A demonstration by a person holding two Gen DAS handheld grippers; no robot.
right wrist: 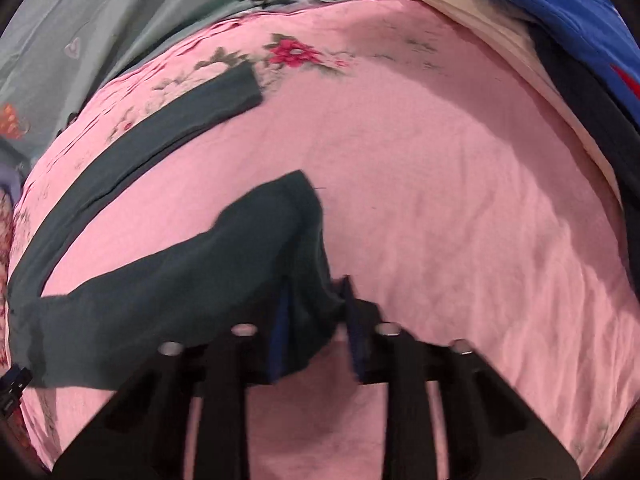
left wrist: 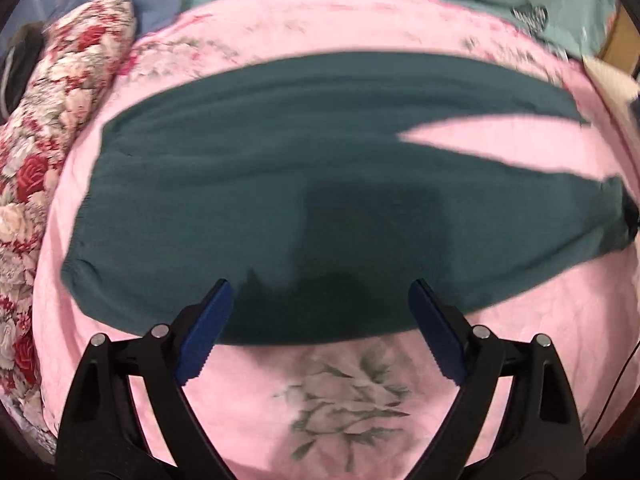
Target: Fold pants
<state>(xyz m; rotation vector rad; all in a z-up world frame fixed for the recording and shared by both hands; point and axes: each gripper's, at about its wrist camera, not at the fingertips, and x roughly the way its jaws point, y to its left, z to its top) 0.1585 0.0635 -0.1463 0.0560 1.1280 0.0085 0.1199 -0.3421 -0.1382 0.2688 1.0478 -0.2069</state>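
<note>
The dark green pants (left wrist: 280, 184) lie spread on my pink flowered bedsheet (left wrist: 344, 400). My left claw (left wrist: 320, 316) hovers wide open at their near edge. My right claw (right wrist: 316, 320) pinches one leg's hem. A rose-patterned quilt (left wrist: 60, 128) lies leftward, a teal blanket (right wrist: 100, 32) beyond.

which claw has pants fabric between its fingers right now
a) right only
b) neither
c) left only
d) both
a: in the right wrist view the right claw has its fingers closed around a bunched end of one leg of the dark green pants, while in the left wrist view the left claw stands wide open above the pants with nothing between its fingers.
</note>
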